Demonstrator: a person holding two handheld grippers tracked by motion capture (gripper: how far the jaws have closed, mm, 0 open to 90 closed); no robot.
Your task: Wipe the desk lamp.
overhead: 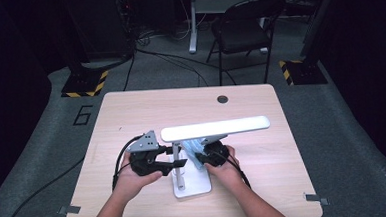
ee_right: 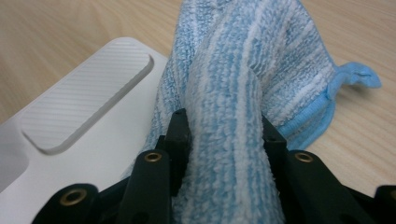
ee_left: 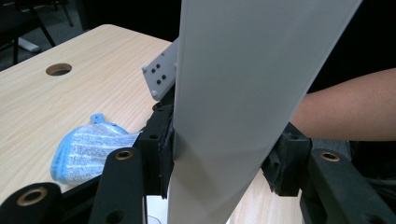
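Note:
A white desk lamp stands near the table's front edge, with a long head [overhead: 215, 128], a thin stem [overhead: 176, 162] and a flat base [overhead: 192, 183]. My left gripper [overhead: 176, 158] is shut on the stem; in the left gripper view its pads press both sides of the white bar [ee_left: 233, 93]. My right gripper [overhead: 204, 157] sits under the lamp head, shut on a blue-and-white striped cloth [overhead: 193, 148]. In the right gripper view a bunched fold of the cloth [ee_right: 243, 84] fills the jaws and drapes over the ribbed lamp base [ee_right: 84, 107].
The wooden table [overhead: 131, 116] has a round cable hole [overhead: 222, 99] at the back. A black folding chair [overhead: 244, 25] and cables lie on the floor beyond it. A forearm [ee_left: 345, 112] crosses behind the lamp.

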